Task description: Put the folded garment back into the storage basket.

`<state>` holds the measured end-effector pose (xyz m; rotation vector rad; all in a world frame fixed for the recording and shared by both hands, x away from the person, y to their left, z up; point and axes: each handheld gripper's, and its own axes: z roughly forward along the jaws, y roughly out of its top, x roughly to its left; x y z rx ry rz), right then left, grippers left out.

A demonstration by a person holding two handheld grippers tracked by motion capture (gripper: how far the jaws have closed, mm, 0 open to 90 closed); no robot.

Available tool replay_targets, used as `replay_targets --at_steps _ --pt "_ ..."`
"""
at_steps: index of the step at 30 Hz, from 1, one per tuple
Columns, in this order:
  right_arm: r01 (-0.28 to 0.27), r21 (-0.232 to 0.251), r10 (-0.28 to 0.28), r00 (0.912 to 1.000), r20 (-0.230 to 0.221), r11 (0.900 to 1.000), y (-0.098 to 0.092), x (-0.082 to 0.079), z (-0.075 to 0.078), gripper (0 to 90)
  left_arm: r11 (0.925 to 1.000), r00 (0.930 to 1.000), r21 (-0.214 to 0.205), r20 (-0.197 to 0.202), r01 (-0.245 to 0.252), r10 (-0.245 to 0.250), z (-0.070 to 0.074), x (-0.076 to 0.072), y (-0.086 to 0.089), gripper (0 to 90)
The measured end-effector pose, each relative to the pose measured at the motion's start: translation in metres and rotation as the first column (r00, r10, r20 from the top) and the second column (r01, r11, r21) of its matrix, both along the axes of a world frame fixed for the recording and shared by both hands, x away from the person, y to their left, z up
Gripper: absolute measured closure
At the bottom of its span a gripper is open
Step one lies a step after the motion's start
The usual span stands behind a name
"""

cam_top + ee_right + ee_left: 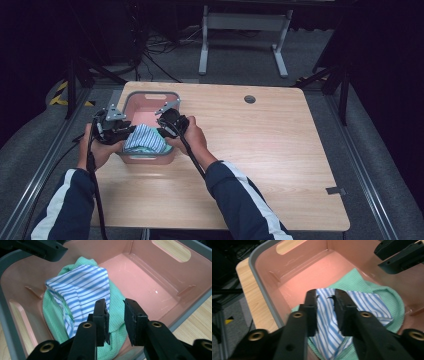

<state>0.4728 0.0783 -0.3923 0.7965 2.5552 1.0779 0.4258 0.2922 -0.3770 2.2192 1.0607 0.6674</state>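
Note:
A pink bin with a grey rim stands on the left part of the wooden table. Inside it, at the near end, a blue-and-white striped cloth lies folded on a green cloth. My left gripper hovers over the bin's left side, its jaws slightly apart above the striped cloth, not pressing it. My right gripper is at the bin's right side, its jaws apart over the green cloth's edge.
The far half of the bin floor is bare. The table stretches to the right, with a round cable hole near its far edge. A white frame stands on the floor behind the table.

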Motion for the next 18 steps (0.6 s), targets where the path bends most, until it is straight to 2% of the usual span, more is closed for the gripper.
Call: replay_targets --at_steps 2,7,9,12,13,18 --pt "-0.004 0.003 0.004 1.0000 -0.002 1.0000 -0.002 -0.001 0.000 71.0 0.9999 0.9999 -0.007 -0.001 0.010 -0.010 0.001 -0.002 -0.001 67.7" --pt "-0.013 0.017 0.013 0.9999 0.007 0.9998 -0.009 -0.004 0.003 68.0 0.9998 0.9989 -0.010 0.042 0.020 -0.019 0.007 -0.010 -0.008 60.6" --pt "-0.005 0.014 0.005 0.9999 0.011 0.9999 -0.014 -0.005 0.006 66.1 0.9996 0.9985 -0.007 0.048 0.027 -0.027 0.010 -0.013 -0.011 55.9" --pt "-0.004 0.021 0.004 0.9998 0.021 0.9998 -0.019 -0.006 0.008 65.1 0.9992 0.9981 -0.017 0.050 0.036 -0.035 0.013 -0.016 -0.014 50.3" --pt "-0.003 0.025 0.002 0.9994 0.036 0.9997 -0.026 -0.008 0.011 62.1 0.9991 0.9986 -0.028 0.044 0.031 -0.029 0.014 -0.019 -0.017 48.2" --pt "-0.002 0.015 0.001 0.9984 0.057 0.9999 -0.039 -0.013 0.016 60.9 0.9976 0.9967 -0.039 0.059 0.058 -0.055 0.020 -0.027 -0.029 42.5"
